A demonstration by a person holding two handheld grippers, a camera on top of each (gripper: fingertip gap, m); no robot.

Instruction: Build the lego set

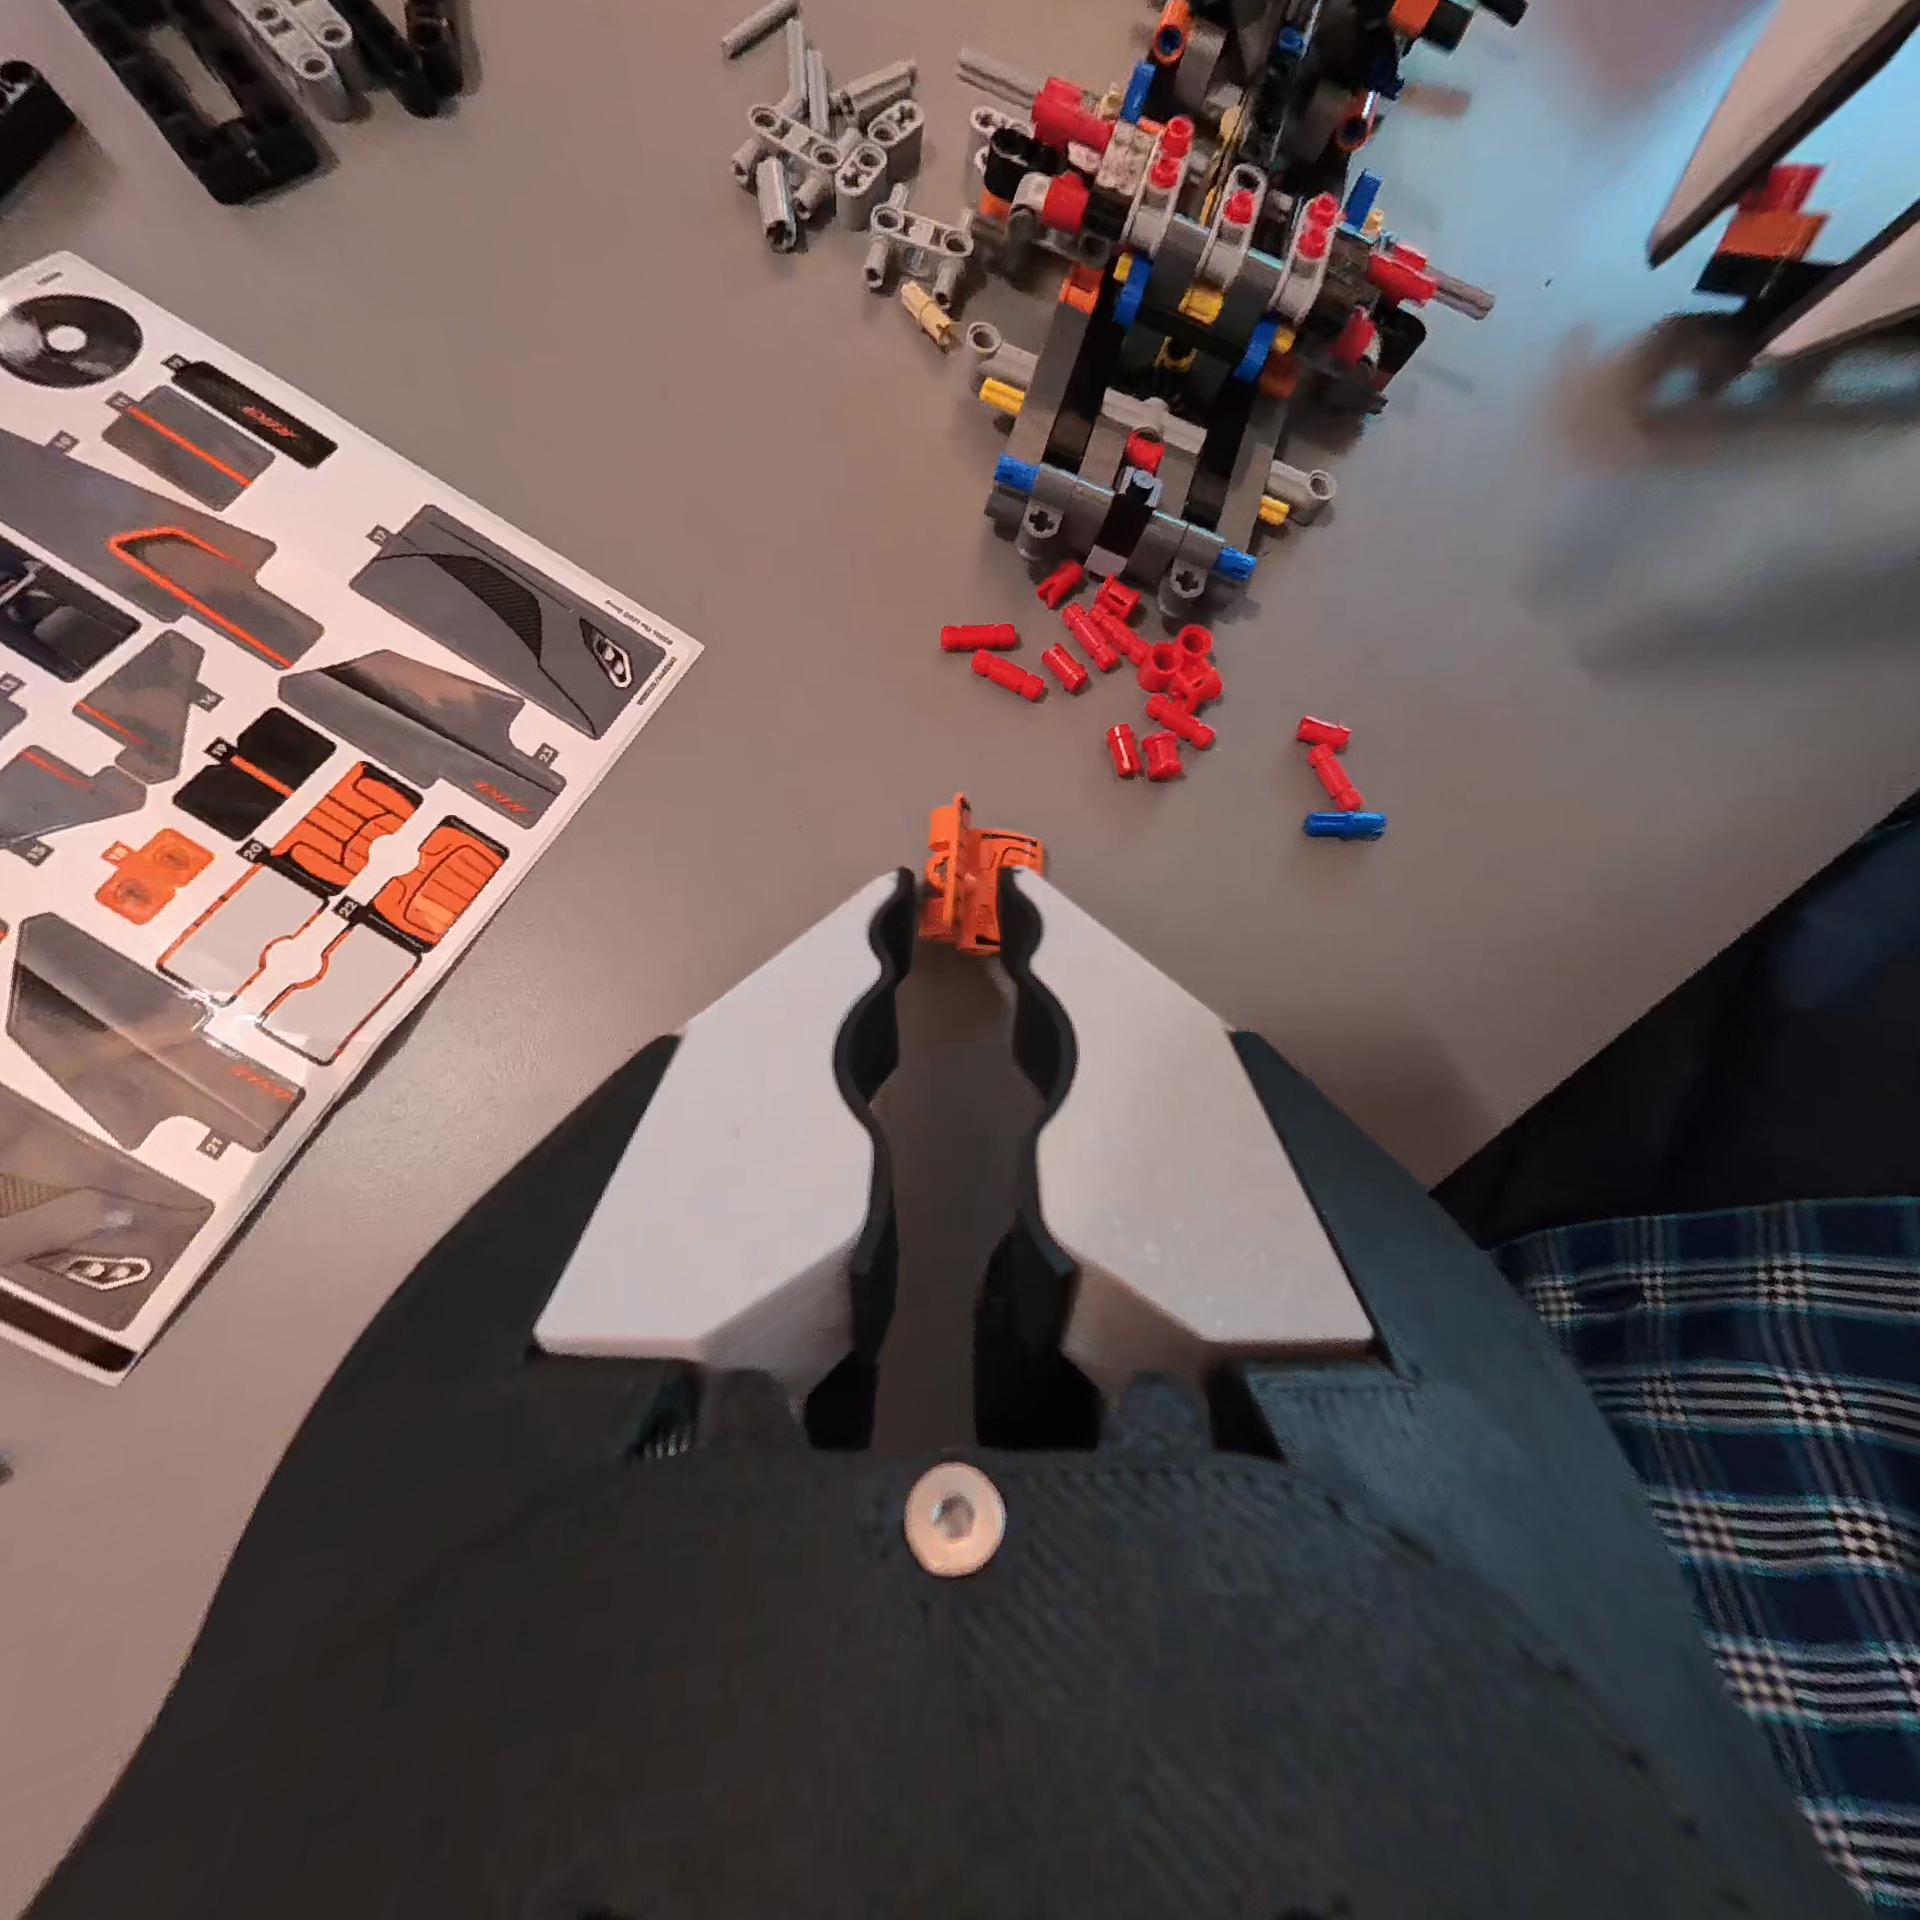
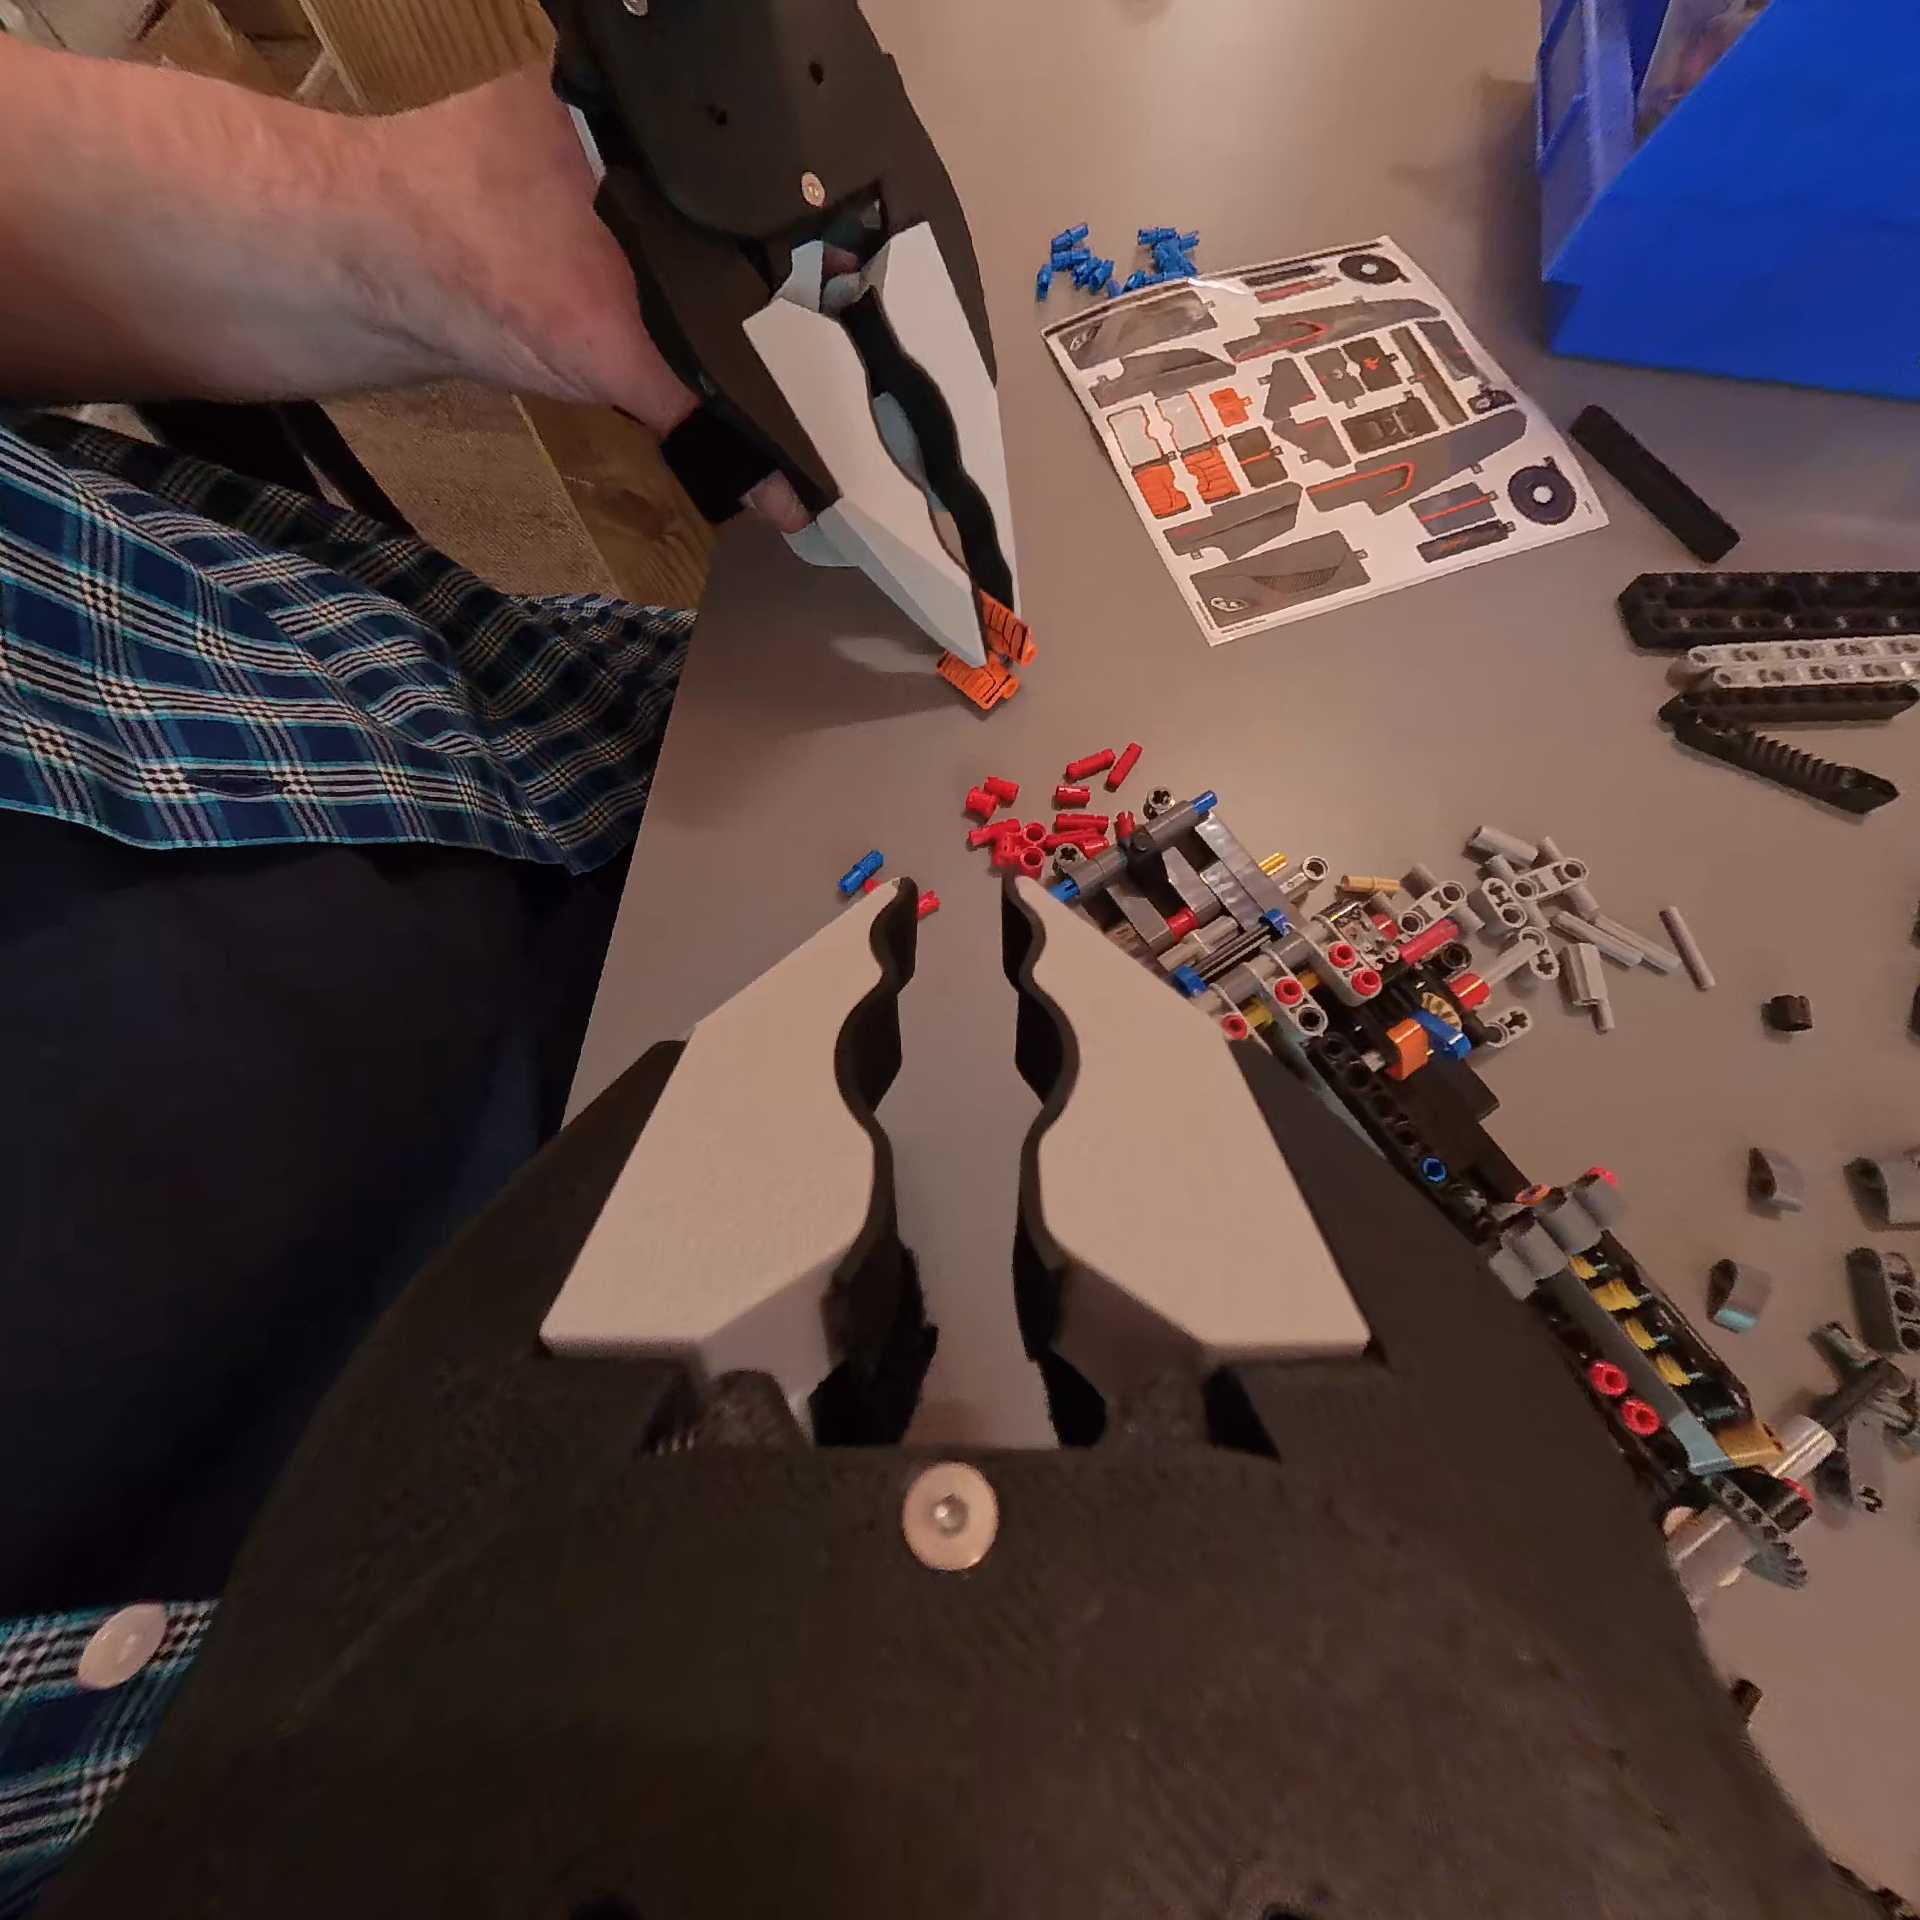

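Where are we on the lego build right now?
Partly built: the chassis stands assembled on the table, with pins and gears fitted. In hand: the left gripper is shut on an orange seat piece; the right gripper is open and empty. Left: loose red pins, grey connectors, black beams, and the sticker sheet.

Left tongs (image 1: pixel 954 883): black body, grey wavy-edged fingers, silver screw.
Right tongs (image 2: pixel 958 894): same build.
Shirt (image 2: pixel 260 665): blue plaid.
Trousers (image 2: pixel 260 1143): dark.

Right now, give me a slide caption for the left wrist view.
Left gripper pinching an orange piece above the grey table, beside a sticker sheet and scattered red pins.
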